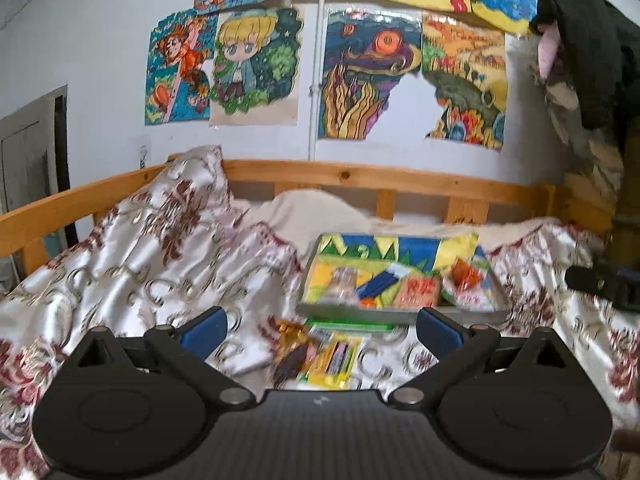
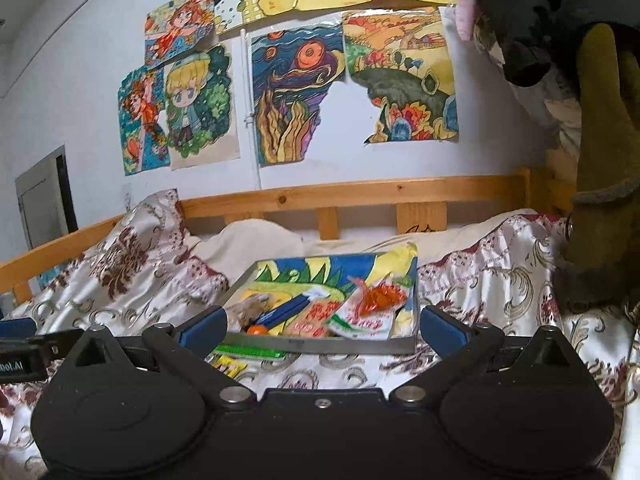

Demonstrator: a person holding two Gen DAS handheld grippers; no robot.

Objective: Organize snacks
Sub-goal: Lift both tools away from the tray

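A grey metal tray (image 1: 400, 315) (image 2: 320, 346) lined with a colourful drawing sits on the bedspread and holds several snack packets, among them a white and red packet (image 2: 362, 320) with an orange wrapper (image 1: 466, 272) on top. In front of the tray lie a green packet (image 1: 348, 326) (image 2: 248, 350), a yellow packet (image 1: 332, 362) and a dark brown snack (image 1: 290, 360). My left gripper (image 1: 320, 330) is open and empty just above these loose snacks. My right gripper (image 2: 322, 328) is open and empty in front of the tray's near rim.
A shiny floral bedspread (image 1: 140, 272) covers the bed, bunched up at the left. A wooden bed rail (image 1: 360, 178) (image 2: 360, 192) runs behind. Drawings hang on the wall. Dark clothing (image 2: 560, 20) hangs at the right. The right gripper shows at the left view's right edge (image 1: 600, 284).
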